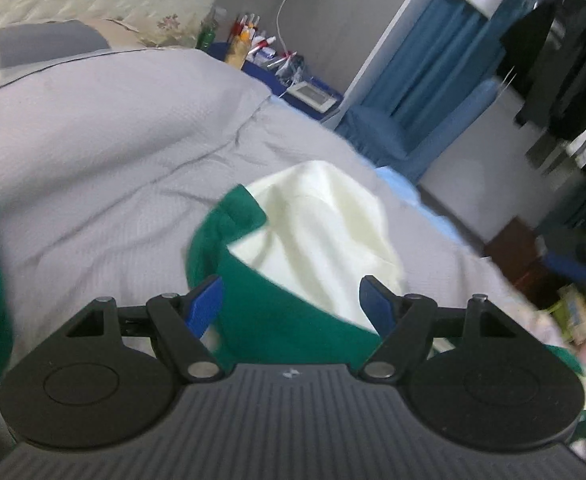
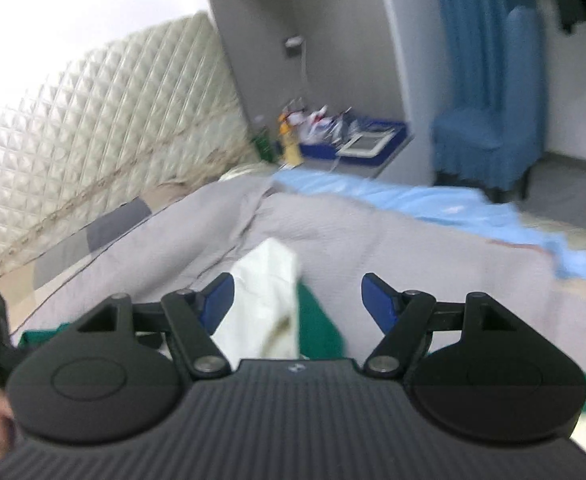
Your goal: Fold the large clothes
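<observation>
The left gripper (image 1: 291,300) hangs with its jaws spread wide, nothing between them; the green-and-cream garment (image 1: 293,280) lies just beyond on the grey bedspread (image 1: 113,152). The right gripper (image 2: 297,300) is likewise spread and empty over the same garment (image 2: 269,292). The cream part runs away toward the far side, and the left looks the nearer to its green edge.

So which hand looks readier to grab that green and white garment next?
Probably the left gripper: its open jaws straddle the garment. The right gripper, also open, looks tilted and farther back.
</observation>
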### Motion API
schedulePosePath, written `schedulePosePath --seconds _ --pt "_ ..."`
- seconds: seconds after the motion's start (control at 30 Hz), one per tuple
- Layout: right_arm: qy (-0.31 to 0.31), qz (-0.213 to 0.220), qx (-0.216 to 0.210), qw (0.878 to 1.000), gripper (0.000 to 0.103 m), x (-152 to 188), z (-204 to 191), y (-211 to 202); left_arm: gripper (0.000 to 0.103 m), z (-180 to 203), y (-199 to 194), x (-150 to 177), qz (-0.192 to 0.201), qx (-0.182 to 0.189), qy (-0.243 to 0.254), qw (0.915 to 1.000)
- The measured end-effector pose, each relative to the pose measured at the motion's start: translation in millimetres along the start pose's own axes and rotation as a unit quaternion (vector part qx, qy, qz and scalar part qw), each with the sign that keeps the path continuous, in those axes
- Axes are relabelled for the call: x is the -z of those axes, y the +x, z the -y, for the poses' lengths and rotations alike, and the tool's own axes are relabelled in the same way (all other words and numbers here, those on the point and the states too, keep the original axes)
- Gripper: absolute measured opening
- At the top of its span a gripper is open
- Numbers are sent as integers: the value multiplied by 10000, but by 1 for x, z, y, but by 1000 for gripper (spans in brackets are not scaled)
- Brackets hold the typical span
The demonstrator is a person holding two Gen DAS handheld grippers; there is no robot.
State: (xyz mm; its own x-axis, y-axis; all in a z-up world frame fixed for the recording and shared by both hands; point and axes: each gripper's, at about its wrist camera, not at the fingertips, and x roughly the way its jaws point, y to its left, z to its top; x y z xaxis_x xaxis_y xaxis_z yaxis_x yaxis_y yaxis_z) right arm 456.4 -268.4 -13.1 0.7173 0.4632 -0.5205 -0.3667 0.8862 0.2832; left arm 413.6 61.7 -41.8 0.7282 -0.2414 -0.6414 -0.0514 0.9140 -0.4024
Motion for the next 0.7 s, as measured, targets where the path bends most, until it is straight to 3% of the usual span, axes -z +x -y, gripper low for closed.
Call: schedulePosePath --seconds 0.13,0.3,0.43,0.5,0.53,0.63,0.7 --pt "67 -332 -127 9993 72 -17 -5 89 77 -21 61 -23 -175 -232 366 9989" --pt "118 -722 -238 9970 72 -20 -12 179 65 -49 118 -36 -706 -87 401 9967" --pt "-122 -1024 -217 9944 71 -5 -21 217 53 -56 135 -31 -875 151 643 9940" --pt "-250 -1220 -204 9920 55 6 -23 227 29 -54 133 -30 -822 143 822 9931" --pt "-296 -1262 -228 9913 38 11 -24 227 24 -55 130 -32 -756 186 788 9938" --pt "-412 -1061 -334 9929 25 14 -27 210 21 -62 108 -39 -340 492 365 9975" --pt "-371 -816 -479 9948 23 15 -31 184 20 -68 89 -44 -33 789 -39 9969"
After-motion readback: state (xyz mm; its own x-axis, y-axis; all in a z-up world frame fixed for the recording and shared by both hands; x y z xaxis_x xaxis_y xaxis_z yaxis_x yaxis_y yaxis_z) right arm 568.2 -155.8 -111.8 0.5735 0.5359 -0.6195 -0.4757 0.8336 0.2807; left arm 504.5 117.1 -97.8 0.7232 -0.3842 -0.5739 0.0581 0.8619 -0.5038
